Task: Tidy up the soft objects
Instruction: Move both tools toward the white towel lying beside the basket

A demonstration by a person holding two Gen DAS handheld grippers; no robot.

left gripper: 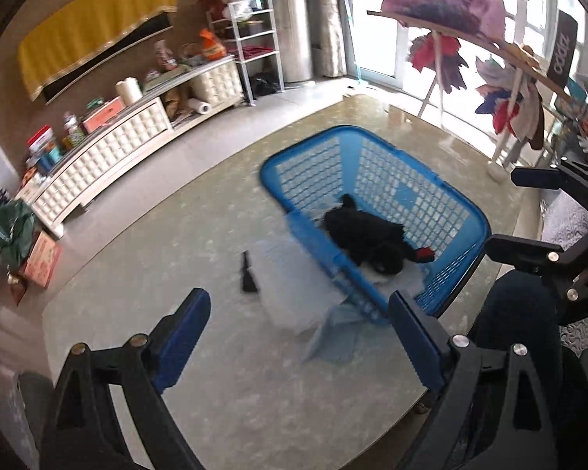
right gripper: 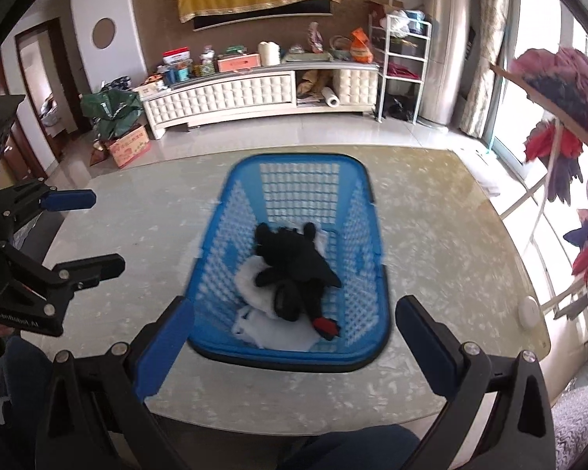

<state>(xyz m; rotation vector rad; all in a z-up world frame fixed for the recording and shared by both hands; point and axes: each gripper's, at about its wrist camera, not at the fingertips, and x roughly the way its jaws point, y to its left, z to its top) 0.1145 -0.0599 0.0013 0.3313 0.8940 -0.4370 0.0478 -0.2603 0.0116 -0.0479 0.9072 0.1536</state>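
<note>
Black plush toy and white cloths are seen in basket ahead of both claws; left claw and right claw are held apart, empty. Task is judged nearly done.

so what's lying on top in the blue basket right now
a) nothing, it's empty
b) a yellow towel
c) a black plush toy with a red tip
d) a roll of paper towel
c: in the right wrist view a black plush toy lies over white soft things inside the blue basket.

Bright windows, white cabinet, tiled floor
</note>
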